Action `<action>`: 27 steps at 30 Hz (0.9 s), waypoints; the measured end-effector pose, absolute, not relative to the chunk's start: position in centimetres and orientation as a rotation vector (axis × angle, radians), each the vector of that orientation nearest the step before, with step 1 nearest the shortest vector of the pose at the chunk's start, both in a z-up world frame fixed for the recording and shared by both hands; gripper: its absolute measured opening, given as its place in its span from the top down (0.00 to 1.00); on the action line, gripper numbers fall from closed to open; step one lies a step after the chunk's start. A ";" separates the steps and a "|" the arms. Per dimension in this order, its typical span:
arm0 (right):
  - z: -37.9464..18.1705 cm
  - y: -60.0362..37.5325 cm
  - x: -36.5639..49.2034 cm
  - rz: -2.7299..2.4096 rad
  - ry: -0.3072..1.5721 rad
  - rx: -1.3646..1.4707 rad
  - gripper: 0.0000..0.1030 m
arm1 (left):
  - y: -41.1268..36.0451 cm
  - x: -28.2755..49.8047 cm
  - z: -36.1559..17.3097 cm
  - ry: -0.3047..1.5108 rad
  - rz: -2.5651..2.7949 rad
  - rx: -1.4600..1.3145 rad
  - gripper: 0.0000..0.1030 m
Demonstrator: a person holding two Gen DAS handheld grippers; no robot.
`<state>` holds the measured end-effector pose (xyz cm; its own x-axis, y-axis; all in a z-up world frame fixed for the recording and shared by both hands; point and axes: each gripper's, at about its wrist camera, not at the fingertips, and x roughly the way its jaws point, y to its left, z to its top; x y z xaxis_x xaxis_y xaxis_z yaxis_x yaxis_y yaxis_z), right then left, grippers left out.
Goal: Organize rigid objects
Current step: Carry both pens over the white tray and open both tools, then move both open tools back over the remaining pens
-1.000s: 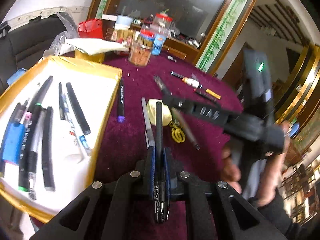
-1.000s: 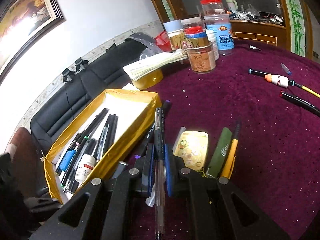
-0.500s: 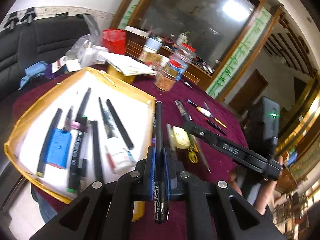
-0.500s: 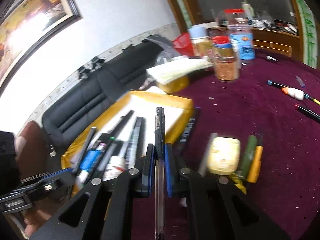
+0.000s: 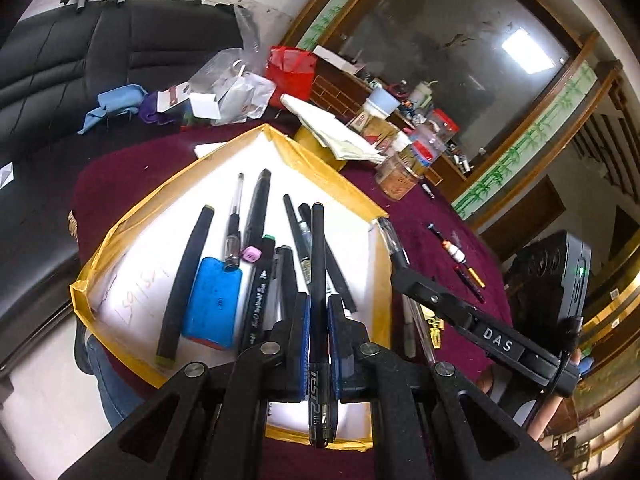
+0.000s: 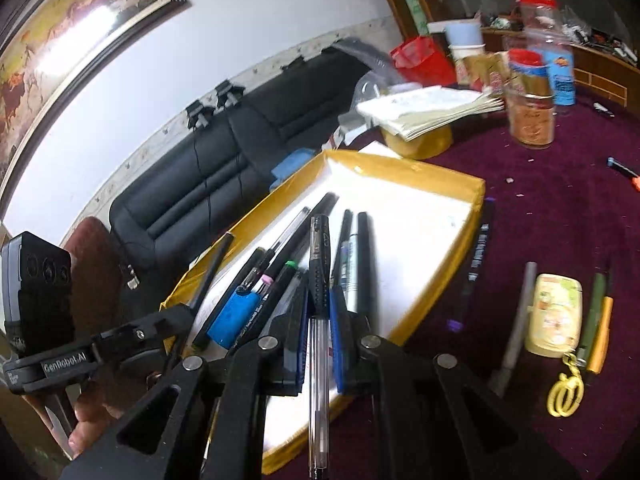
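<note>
Two jaws each pinching a pen, black pen (image 5: 318, 264), clear pen (image 6: 319, 344), over crowded tray (image 5: 120, 236)

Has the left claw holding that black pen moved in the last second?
Yes. The left claw with its black pen has swung from over the maroon cloth to above the yellow-rimmed tray.

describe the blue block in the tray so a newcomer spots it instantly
Find the yellow-rimmed tray on the maroon table. Among the pens lying in it sits the blue block, near the tray's front left. It is the only flat, wide, bright blue thing among thin dark sticks.
</note>
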<state>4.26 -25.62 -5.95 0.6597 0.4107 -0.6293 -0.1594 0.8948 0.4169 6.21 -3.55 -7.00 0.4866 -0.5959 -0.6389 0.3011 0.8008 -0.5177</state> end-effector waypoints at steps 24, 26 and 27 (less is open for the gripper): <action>-10.3 -22.8 9.6 0.244 0.810 0.225 0.90 | -6.8 7.8 -11.2 1.002 -0.412 -0.196 0.88; -10.3 -23.0 9.6 0.259 0.803 0.240 0.89 | -6.4 7.7 -11.2 1.007 -0.435 -0.225 0.76; -10.3 -23.1 9.6 0.270 0.798 0.249 0.84 | -6.4 7.5 -11.0 1.001 -0.448 -0.229 0.68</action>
<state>9.58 -23.15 -10.27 0.6671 0.3297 -0.6680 -0.1432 0.9367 0.3194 7.51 -6.42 -11.01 0.4590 -0.4630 -0.7583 0.2564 0.8862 -0.3859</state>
